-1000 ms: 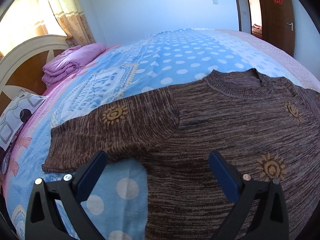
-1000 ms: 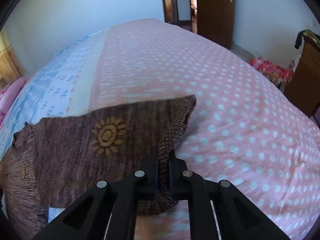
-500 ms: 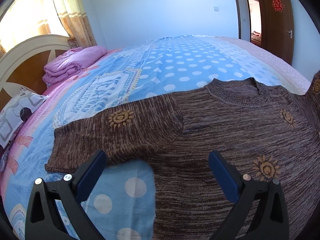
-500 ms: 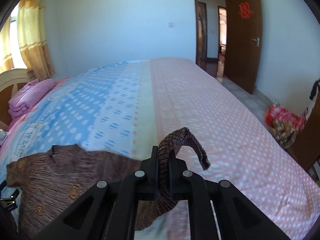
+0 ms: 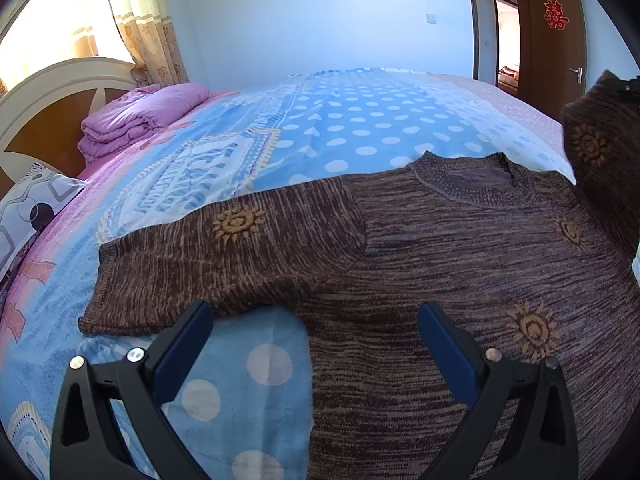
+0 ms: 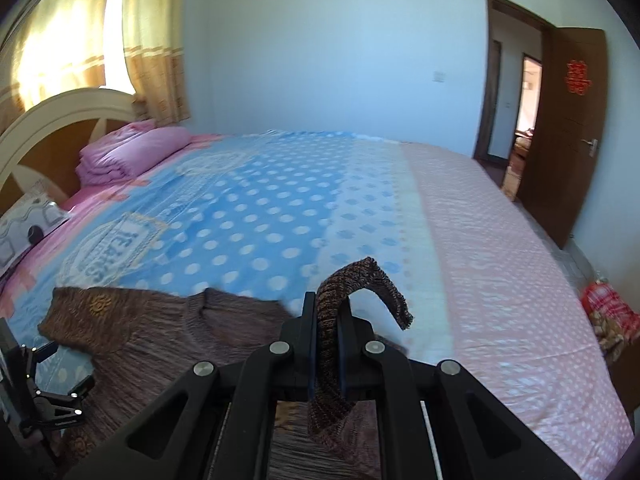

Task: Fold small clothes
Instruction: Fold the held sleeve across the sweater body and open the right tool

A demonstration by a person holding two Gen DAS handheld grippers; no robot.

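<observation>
A brown knit sweater (image 5: pixel 460 248) with orange sun motifs lies flat on the bed, neck away from me. Its left sleeve (image 5: pixel 224 256) is spread out to the left. My left gripper (image 5: pixel 314 328) is open and empty, hovering just above the sweater's armpit area. My right gripper (image 6: pixel 328 336) is shut on the cuff of the right sleeve (image 6: pixel 352 284) and holds it lifted above the bed. In the left wrist view the raised sleeve (image 5: pixel 596 152) hangs at the right edge. The sweater body (image 6: pixel 168 328) shows lower left in the right wrist view.
The bed has a blue dotted cover (image 5: pixel 360 128) and a pink dotted part (image 6: pixel 500 260). A folded purple quilt (image 5: pixel 140 116) and a pillow (image 5: pixel 28 208) lie by the headboard (image 5: pixel 52 92). An open door (image 6: pixel 568 132) and a red bag (image 6: pixel 608 312) are on the right.
My right gripper has lifted the right sleeve off the bed and carried it up and leftward over the sweater. My left gripper has stayed open, shifting only slightly.
</observation>
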